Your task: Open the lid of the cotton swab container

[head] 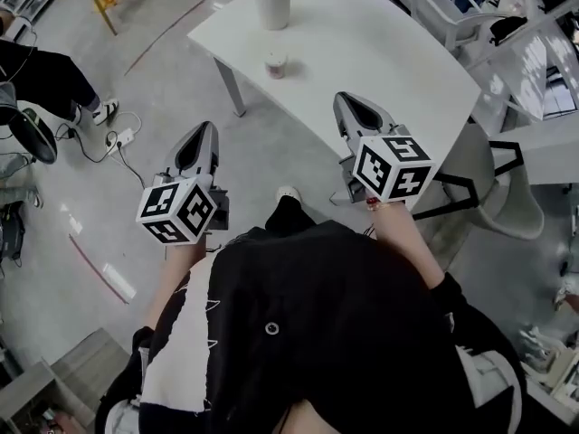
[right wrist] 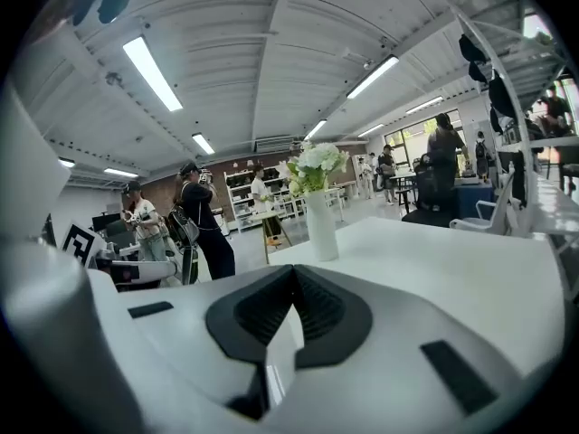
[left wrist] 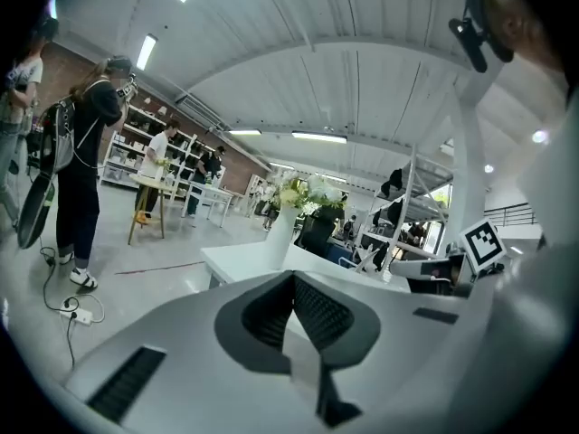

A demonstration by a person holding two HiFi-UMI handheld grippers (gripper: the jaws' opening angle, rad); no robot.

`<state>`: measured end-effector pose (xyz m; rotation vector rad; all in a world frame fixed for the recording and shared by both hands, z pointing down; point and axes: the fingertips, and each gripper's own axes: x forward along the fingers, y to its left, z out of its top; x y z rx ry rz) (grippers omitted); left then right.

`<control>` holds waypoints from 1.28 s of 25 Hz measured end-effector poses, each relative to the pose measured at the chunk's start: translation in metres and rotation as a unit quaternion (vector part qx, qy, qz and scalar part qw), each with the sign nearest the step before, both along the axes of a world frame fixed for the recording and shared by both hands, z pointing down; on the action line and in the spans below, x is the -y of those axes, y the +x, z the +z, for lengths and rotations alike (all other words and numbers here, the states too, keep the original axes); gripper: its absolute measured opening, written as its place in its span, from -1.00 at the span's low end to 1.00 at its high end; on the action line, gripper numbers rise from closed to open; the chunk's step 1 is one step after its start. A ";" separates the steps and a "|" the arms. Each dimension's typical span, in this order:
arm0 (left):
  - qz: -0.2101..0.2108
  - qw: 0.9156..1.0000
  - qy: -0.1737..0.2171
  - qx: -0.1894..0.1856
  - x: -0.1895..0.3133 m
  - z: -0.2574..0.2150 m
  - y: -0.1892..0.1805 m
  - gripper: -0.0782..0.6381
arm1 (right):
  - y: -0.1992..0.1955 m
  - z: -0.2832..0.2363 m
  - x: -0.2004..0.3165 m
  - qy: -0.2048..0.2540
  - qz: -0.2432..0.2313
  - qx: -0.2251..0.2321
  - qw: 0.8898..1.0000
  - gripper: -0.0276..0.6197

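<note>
Across the white table (head: 389,57), the cotton swab container (head: 276,64) is set just beside the vase (head: 273,3), lid apparently on, while the left gripper (head: 206,132) and right gripper (head: 348,107) are held closed and empty, well short of the vase, presumably as nothing is yet within reach.

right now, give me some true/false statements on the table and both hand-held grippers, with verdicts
1. The left hand-held gripper and the right hand-held gripper are both shut and empty: true.
2. The cotton swab container stands on the white table, near a vase: true.
3. The right hand-held gripper grips the container: false, it is apart from it.
4. The vase lies tipped over: false, it stands upright.
</note>
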<state>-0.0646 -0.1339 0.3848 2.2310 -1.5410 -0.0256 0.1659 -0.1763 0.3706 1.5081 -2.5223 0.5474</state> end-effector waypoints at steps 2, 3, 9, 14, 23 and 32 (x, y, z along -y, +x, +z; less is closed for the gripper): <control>0.008 1.000 -0.001 -0.005 0.018 0.005 0.010 -0.75 | 0.003 0.002 0.019 -0.003 -0.001 0.004 1.000 -0.90; 0.010 1.000 -0.001 -0.006 0.027 0.007 0.014 -0.75 | 0.005 0.004 0.028 -0.005 -0.001 0.005 1.000 -0.90; 0.021 1.000 -0.012 -0.004 0.072 0.025 0.030 -0.75 | 0.012 0.017 0.072 -0.021 0.000 0.014 1.000 -0.90; 0.036 0.998 -0.039 0.015 0.102 0.052 0.038 -0.72 | 0.022 0.036 0.096 -0.039 0.000 0.015 0.999 -0.90; 0.088 0.991 -0.084 0.061 0.130 0.098 0.056 -0.23 | 0.038 0.073 0.129 -0.084 0.016 0.037 0.996 -0.90; 0.159 0.971 -0.090 0.152 0.160 0.115 0.115 0.04 | 0.087 0.087 0.142 -0.111 0.043 0.051 0.992 -0.90</control>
